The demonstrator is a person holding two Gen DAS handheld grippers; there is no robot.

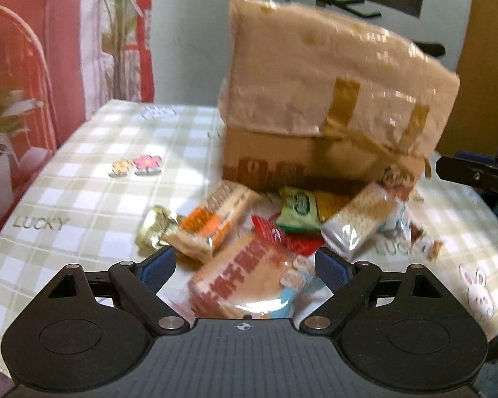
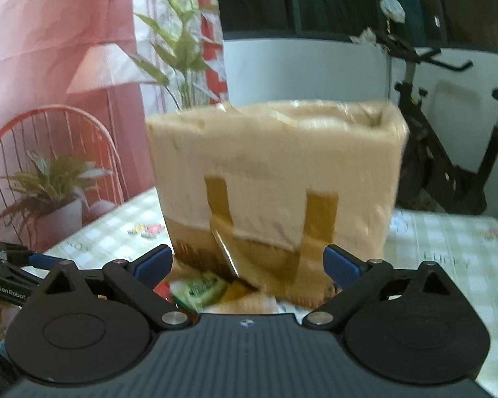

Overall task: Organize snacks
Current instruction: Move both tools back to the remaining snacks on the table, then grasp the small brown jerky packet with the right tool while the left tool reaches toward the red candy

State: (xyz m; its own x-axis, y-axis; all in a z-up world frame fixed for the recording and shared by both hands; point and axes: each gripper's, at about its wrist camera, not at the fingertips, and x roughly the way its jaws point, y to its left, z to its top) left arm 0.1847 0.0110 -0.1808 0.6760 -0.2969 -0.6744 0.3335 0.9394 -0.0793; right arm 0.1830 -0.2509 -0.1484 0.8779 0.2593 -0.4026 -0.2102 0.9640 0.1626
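Observation:
A heap of snack packets lies on the checked tablecloth in front of a taped cardboard box. My left gripper is open, its blue pads on either side of an orange-and-blue packet at the heap's near edge; I cannot tell if they touch it. A white wafer packet and a green packet lie behind it. My right gripper is open and empty, facing the box close up, with the green packet just below it. It shows at the right edge of the left wrist view.
An orange wire chair and a potted plant stand left of the table. An exercise bike stands behind on the right. Flower stickers mark the cloth left of the heap.

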